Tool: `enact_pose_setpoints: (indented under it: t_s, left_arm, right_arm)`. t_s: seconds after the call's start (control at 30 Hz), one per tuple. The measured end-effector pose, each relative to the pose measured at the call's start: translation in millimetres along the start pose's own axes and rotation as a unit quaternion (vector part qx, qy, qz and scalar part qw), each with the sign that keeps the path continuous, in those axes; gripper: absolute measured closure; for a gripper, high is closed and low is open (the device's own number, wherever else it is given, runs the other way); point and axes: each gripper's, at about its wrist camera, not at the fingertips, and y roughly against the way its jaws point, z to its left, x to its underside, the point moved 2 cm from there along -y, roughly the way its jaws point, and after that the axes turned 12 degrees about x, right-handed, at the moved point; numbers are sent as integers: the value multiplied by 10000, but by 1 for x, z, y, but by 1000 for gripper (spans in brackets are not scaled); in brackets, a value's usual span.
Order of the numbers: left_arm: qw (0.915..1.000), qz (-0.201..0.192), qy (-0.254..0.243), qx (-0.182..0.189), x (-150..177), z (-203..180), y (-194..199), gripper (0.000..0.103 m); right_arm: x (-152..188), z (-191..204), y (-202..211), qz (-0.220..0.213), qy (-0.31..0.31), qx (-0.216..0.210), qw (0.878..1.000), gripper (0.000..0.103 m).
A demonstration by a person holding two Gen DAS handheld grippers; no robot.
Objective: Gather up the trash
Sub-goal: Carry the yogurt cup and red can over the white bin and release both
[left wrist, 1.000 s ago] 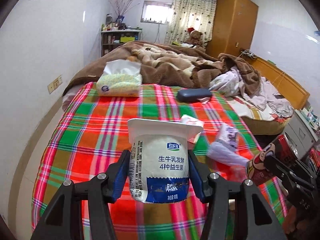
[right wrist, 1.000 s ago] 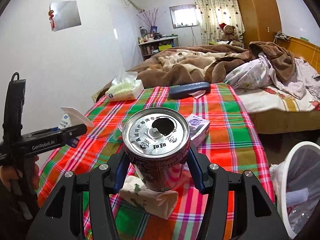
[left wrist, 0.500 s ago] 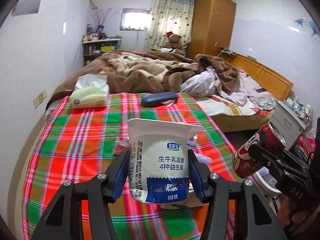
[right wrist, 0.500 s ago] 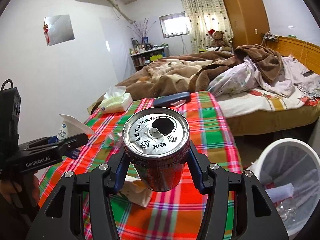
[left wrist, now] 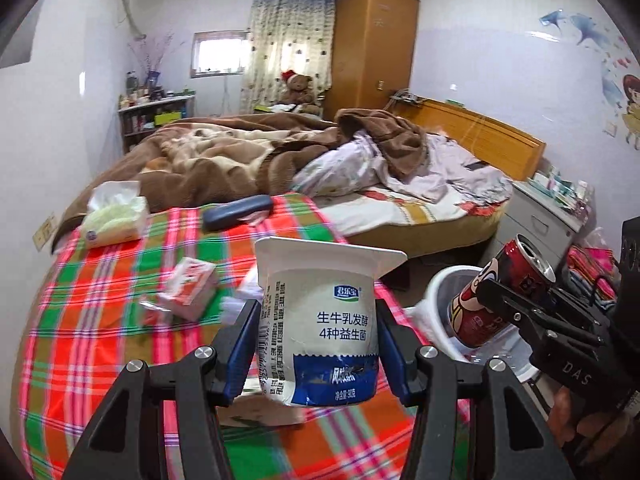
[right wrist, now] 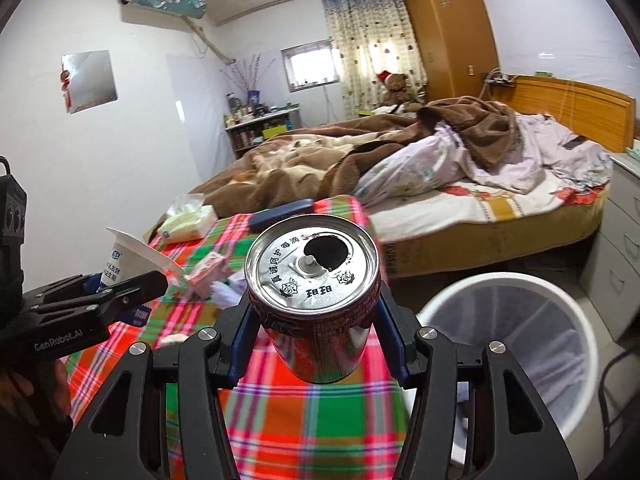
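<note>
A white yogurt cup (left wrist: pixel 318 328) with blue base and Chinese print stands upright, lid peeled. A red soda can (right wrist: pixel 316 300), top opened, tilts above the white trash bin (right wrist: pixel 520 344).

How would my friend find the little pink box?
Look at the table with the bright checked cloth. Near its middle, in front of the green tissue pack, lies a small pink-and-white carton. It is the only pink box there.
</note>
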Motion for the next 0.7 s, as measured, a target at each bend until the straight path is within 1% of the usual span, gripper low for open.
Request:
enact_pose_setpoints:
  t_s: [0.3, 0.53, 0.7]
  left_arm:
    - [9978, 232, -283, 560, 5, -63, -38, 47]
    - [9929, 479, -475, 978, 13, -108, -72, 47]
    - [9891, 695, -637, 1127, 21, -131, -96, 47]
  right_arm:
    - [4, -50, 5, 49, -224, 466, 9987, 48]
    - [15, -85, 4, 290, -384, 815, 9955, 48]
    - [26, -107, -1, 460, -488, 1021, 9925, 48]
